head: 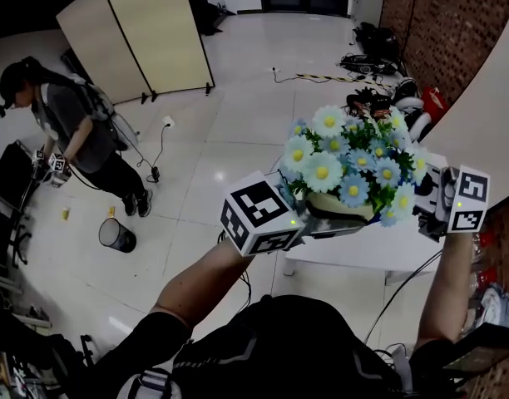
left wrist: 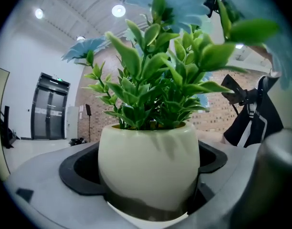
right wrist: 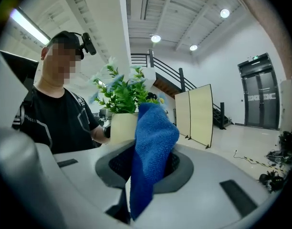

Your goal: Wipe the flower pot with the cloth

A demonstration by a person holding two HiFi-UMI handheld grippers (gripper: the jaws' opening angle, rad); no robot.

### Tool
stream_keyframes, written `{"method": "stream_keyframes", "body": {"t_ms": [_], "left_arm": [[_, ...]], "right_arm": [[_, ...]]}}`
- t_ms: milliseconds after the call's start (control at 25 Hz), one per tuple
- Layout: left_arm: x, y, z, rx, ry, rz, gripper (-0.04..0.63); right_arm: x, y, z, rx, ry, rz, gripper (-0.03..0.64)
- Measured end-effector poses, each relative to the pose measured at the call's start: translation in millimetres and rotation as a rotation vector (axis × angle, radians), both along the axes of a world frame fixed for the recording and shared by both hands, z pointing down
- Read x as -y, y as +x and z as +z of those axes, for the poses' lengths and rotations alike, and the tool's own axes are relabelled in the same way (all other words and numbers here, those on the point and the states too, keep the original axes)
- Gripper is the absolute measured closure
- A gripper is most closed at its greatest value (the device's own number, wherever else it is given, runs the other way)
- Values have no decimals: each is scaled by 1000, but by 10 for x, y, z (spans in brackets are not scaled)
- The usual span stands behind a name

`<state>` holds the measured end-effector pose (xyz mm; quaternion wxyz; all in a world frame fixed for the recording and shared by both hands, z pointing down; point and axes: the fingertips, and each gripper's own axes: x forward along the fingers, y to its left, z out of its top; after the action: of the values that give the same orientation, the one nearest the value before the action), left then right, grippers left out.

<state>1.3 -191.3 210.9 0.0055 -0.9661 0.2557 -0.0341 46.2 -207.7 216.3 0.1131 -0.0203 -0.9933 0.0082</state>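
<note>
Left gripper view shows flower pot (left wrist: 148, 161) clamped inside left gripper (left wrist: 149, 202).

A: Light, sources?
B: Round ceiling lamps (left wrist: 119, 10), bright and even; pale sheen on the tiled floor (head: 238, 81).
A: Defects?
B: Both gripper views: fisheye bend, dark rounded corners. Nearest blue petals (left wrist: 184, 4) out of focus. Soft leaf shadows on the flower pot (left wrist: 148, 171).
</note>
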Motion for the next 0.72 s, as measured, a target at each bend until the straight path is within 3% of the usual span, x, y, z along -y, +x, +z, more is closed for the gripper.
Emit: {"method": "stream_keyframes", "body": {"t_ms": [440, 600, 720], "left_arm": [[142, -27, 127, 6, -26, -66, 14], [147, 0, 161, -40, -46, -53, 14], [114, -7, 142, -32, -35, -61, 14]], "right_arm": [[-691, -121, 39, -64, 81, -81, 540], [-717, -64, 31, -21, 57, -57, 540], [-508, 137, -27, 38, 25, 26, 540]]}}
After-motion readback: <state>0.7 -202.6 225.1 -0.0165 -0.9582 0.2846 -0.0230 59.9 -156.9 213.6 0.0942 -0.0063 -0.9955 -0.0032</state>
